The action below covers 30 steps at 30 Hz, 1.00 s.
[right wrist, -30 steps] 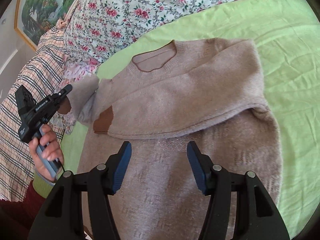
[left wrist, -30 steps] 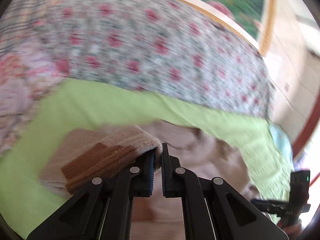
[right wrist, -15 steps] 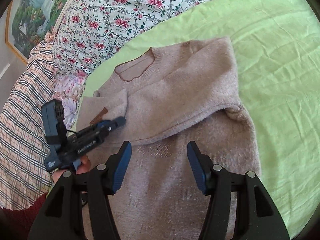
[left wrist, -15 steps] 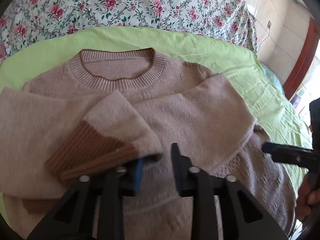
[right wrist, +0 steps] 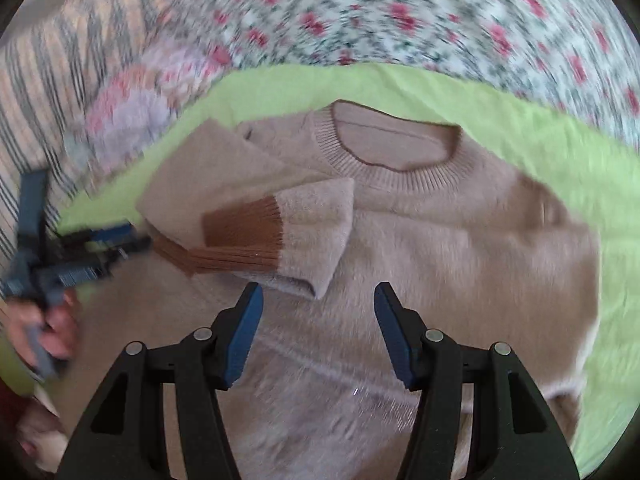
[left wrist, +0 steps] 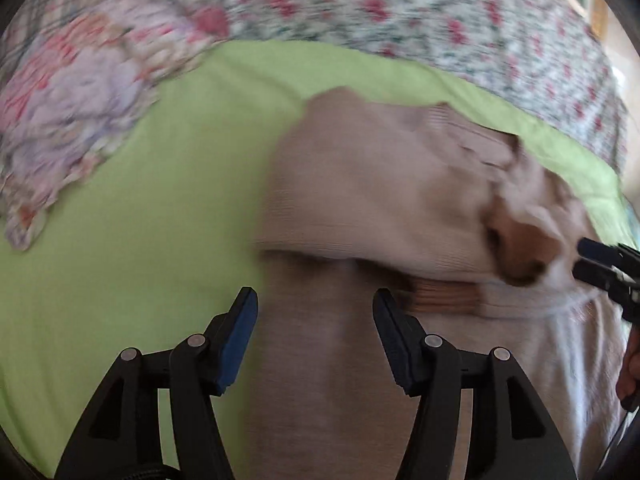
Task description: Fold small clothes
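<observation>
sweater (right wrist: 420, 240) | below right gripper (right wrist: 318, 312) (jaws apart) | sleeve (right wrist: 280, 232) folded across

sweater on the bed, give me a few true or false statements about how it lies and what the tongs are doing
1. The sweater lies on a green sheet. True.
2. The right tongs clamp the brown cuff. False: they are open, with the cuff lying free beyond them.
3. A sleeve is folded across the chest. True.
4. The left tongs are shut. False: they have just been opening and grip nothing.
5. The neckline is zipped. False: a round ribbed collar.
</observation>
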{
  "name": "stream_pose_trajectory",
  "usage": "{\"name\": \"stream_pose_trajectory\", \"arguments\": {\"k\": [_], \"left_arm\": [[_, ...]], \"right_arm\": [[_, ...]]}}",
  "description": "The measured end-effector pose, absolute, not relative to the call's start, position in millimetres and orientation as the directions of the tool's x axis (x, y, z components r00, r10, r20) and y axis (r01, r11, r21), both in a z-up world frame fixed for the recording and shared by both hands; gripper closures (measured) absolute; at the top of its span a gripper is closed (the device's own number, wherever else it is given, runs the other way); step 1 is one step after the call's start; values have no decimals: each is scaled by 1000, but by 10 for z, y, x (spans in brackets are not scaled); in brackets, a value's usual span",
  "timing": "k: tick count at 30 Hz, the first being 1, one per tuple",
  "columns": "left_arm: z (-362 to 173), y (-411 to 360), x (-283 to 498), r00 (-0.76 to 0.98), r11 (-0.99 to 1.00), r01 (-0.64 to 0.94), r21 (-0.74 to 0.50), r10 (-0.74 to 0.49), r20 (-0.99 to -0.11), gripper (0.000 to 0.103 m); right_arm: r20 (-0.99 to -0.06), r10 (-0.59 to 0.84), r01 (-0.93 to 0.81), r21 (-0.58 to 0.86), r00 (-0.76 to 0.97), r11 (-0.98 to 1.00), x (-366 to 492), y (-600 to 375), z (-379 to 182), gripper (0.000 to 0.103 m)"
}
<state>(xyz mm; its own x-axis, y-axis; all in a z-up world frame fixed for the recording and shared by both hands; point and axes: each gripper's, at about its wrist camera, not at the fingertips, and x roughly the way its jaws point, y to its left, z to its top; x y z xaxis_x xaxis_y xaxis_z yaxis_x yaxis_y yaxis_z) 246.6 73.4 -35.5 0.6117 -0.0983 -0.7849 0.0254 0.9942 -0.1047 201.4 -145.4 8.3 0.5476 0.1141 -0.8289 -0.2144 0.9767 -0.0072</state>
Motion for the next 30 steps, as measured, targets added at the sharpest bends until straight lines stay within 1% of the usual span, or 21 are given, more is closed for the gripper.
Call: {"name": "stream_pose_trajectory", "arguments": {"k": [2, 4, 6, 7, 8, 9, 10, 12, 15, 16, 17, 19, 21, 25, 28, 30], "left_arm": [[-404, 868, 2572, 599, 992, -6, -124, -95, -795, 43], [-438, 910, 2663, 595, 991, -14, -131, -97, -798, 43], [-445, 866, 2754, 596, 991, -9, -130, -99, -797, 43], [-455, 842, 2792, 595, 992, -4, -129, -101, -798, 43], [-461, 817, 2839, 595, 992, -2, -124, -99, -798, 43], [-461, 792, 2879, 596, 994, -3, -113, -89, -798, 43], [-464, 764, 2924, 597, 995, -7, -99, -75, -799, 44], [-452, 747, 2958, 598, 997, -15, -81, -56, -800, 44], [-424, 729, 2918, 606, 998, -23, -65, -38, -794, 44], [-422, 725, 2885, 609, 998, -23, -65, -37, -792, 45], [-425, 713, 2855, 612, 998, -28, -57, -28, -791, 45], [-447, 698, 2800, 611, 998, -39, -47, -14, -792, 45], [-462, 668, 2766, 609, 998, -33, -58, -26, -793, 45], [-441, 652, 2733, 624, 997, -66, -30, 18, -781, 49], [-439, 803, 2709, 624, 987, -122, -104, -5, -782, 49], [-458, 876, 2687, 622, 978, -143, -151, -30, -783, 49]], "right_arm": [[-826, 51, -252, -112, 562, 961, 2106, -1308, 3, 44], [-798, 40, -261, -148, 601, 954, 2171, -1244, -3, 44], [-781, 68, -276, -136, 621, 951, 2231, -1216, 23, 44], [-778, 112, -290, -93, 618, 953, 2270, -1210, 38, 48], [-780, 141, -286, -50, 609, 957, 2298, -1222, 46, 75], [-783, 146, -257, -19, 605, 966, 2312, -1278, 58, 90], [-777, 144, -215, 12, 613, 977, 2291, -1367, 94, 95], [-747, 174, -115, 131, 642, 985, 2210, -1671, 192, 95], [-674, 223, 91, 397, 705, 913, 1937, -2423, 250, 96], [-656, 223, 154, 465, 721, 872, 1824, -2655, 213, 96], [-654, 205, 204, 491, 728, 847, 1727, -2815, 179, 96], [-674, 160, 288, 502, 722, 816, 1564, -3077, 79, 96], [-689, 187, 320, 537, 701, 780, 1501, -3193, -40, 97], [-710, 199, 304, 514, 676, 802, 1489, -3091, -105, 97], [-699, 195, 284, 506, 688, 814, 1487, -3043, -46, 96], [-727, 201, 288, 488, 657, 824, 1523, -3030, -85, 96]]}}
